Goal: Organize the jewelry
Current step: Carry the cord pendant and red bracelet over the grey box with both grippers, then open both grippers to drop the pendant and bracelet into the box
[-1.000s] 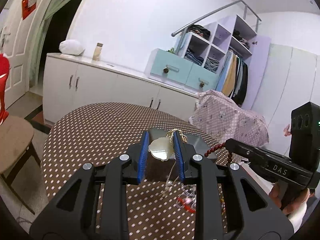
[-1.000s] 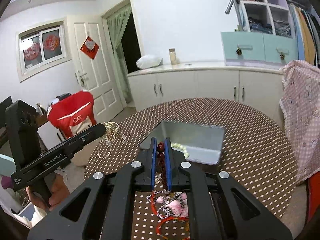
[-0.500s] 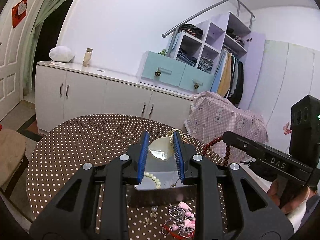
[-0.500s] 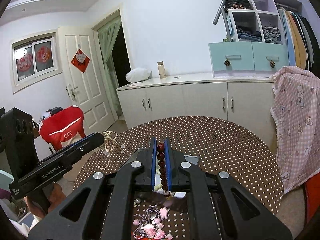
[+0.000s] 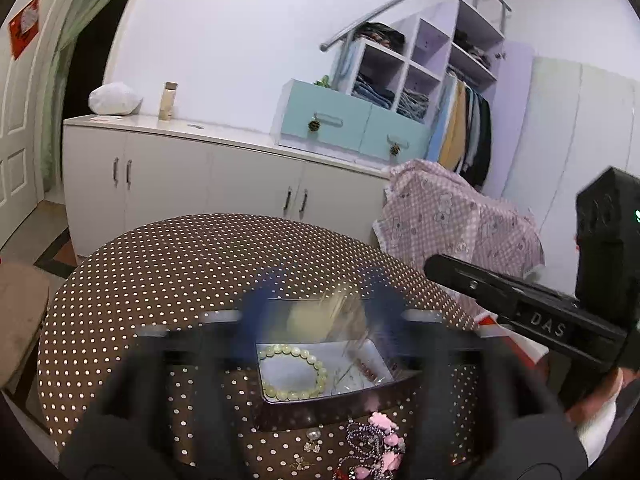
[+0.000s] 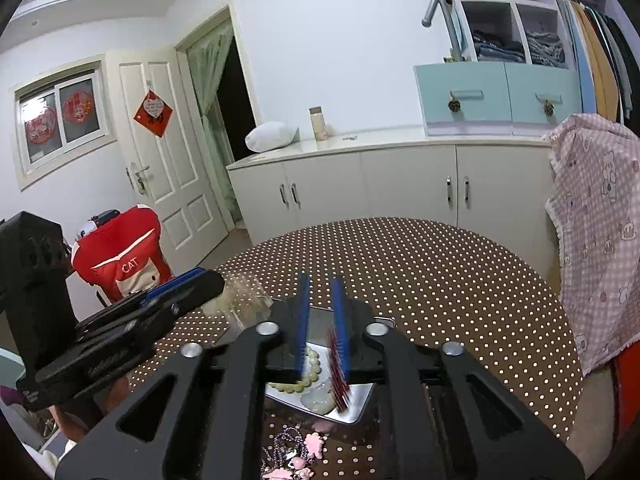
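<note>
A metal tray (image 5: 360, 394) (image 6: 360, 400) sits on the dotted table and holds a pale green bead bracelet (image 5: 292, 372) (image 6: 312, 360). My left gripper (image 5: 316, 312) is blurred by motion over the tray, with a pale pendant and gold chain (image 5: 308, 316) between its wide-apart fingers. My right gripper (image 6: 320, 308) is open over the tray; the dark red bead bracelet (image 6: 336, 368) falls blurred just under its right finger. A pale pendant (image 6: 318, 400) lies in the tray.
Pink and purple jewelry (image 5: 376, 444) (image 6: 296, 452) lies on the brown dotted table (image 5: 180, 264) in front of the tray. A red-covered chair (image 6: 120, 260) stands left, a pink-covered one (image 6: 600, 220) right. White cabinets (image 5: 200, 176) line the wall.
The right gripper opened and let go of the red bead bracelet, which drops into the tray. The left gripper's fingers spread apart and it moves fast over the tray with the pendant.
</note>
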The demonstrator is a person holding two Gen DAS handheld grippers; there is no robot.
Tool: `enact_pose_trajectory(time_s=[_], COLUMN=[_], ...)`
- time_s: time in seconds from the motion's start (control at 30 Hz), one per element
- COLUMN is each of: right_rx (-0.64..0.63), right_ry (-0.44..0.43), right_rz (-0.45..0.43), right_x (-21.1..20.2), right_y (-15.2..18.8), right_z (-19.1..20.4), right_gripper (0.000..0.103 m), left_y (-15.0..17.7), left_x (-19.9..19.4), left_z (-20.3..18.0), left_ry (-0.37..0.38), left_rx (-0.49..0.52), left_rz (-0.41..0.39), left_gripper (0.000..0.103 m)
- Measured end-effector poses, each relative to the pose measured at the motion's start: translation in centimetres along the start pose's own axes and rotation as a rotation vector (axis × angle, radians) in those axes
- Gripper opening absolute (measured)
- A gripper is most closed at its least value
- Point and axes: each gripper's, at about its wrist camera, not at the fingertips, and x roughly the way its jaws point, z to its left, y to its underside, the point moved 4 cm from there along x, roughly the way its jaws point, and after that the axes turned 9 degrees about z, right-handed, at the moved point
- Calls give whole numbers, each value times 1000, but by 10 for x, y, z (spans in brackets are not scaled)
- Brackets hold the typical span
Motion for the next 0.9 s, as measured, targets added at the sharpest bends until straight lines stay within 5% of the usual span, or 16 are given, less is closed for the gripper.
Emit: enact_pose_trajectory(time_s=[0.1, 0.13, 0.33, 0.9], right_rx=[15, 19, 85, 101], right_ry=[34, 40, 60, 122], right_rz=[-3, 1, 43, 79], right_x=[-1, -1, 5, -2], right_y=[3, 5, 14, 27], right_z=[-5, -6, -19, -22], right_gripper=[58, 63, 73, 81], left_y=[0, 0, 3, 17], left_x=[-1, 0, 9, 11], left_z=[1, 3, 15, 9], left_ry=[-8, -1, -26, -66], left_rx=[9, 3, -41, 0], left_rz=[-17, -11, 34, 119], left_gripper=[72, 72, 72, 72])
